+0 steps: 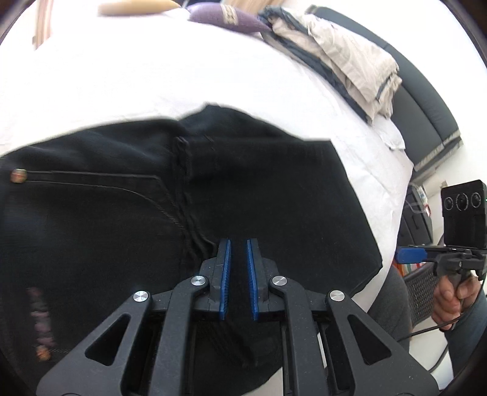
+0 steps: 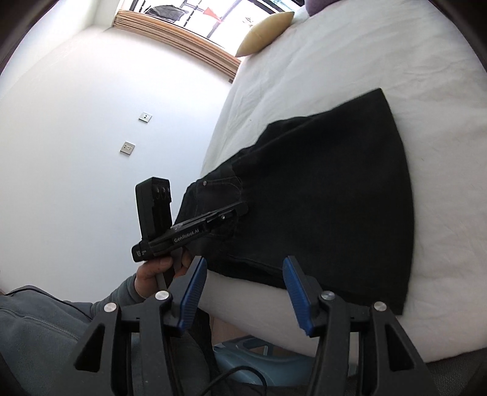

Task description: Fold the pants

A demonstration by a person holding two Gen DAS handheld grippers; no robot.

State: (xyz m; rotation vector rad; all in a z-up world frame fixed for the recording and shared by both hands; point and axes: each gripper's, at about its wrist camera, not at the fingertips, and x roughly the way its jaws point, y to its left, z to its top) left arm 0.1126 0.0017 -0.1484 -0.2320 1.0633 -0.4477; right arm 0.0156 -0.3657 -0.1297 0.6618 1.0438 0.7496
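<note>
Black linkage arms fill the near edge of the left wrist view, and the left gripper [image 1: 238, 243] sits low over the black pants [image 1: 127, 207], its blue pads drawn close with only a narrow slit between them. Whether any denim is pinched in that slit cannot be told. Just left of the fingertips runs the stitched fly seam, and farther left a copper rivet [image 1: 18, 175] marks a pocket corner. The pants lie spread on the white bed sheet [image 1: 121, 76], already folded into a compact dark block near the bed's near edge. At far right on the sheet rests a pile of beige and dark blue clothes [image 1: 344, 58], with a purple cushion [image 1: 225, 16] to its left.

From the right wrist view, the right gripper [image 2: 243, 265] hangs off the mattress edge beside the pants [image 2: 328, 195], jaws wide apart and holding nothing. A tan pillow [image 2: 264, 32] lies at the far end.
</note>
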